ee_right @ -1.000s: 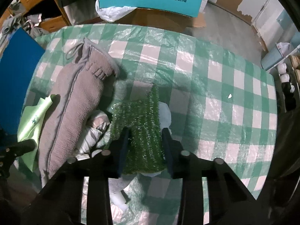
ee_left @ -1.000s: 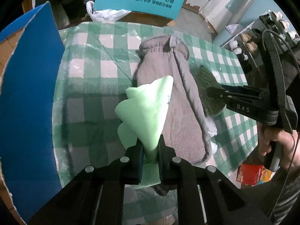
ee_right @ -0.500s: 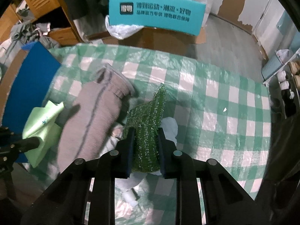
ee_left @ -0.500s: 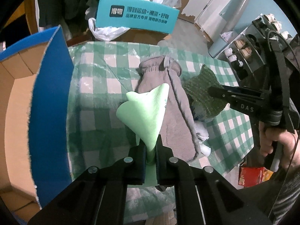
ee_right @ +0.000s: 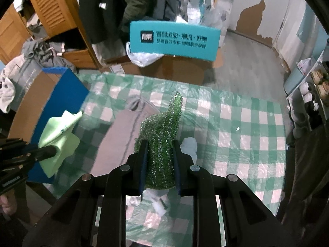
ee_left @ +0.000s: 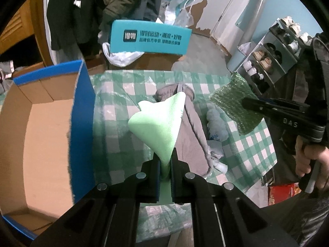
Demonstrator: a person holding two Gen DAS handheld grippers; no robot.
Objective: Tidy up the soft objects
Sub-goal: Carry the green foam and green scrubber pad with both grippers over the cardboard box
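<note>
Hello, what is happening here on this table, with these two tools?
A person is sorting soft things. The left tool is shut on a light green cloth, and the right tool is shut on a dark green mesh scrubber, both clear of the checked tablecloth. A grey glove lies there. An open cardboard box stands beside.

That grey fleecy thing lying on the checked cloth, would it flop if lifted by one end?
Probably. The grey fleecy thing lies limp and flat on the checked cloth, so it would likely drape. Its fuzzy surface should grip well, hardly slipping.

Probably a home: shoe rack [ee_left: 273, 55], hanging coats [ee_right: 115, 6], wardrobe [ee_right: 47, 8]
</note>
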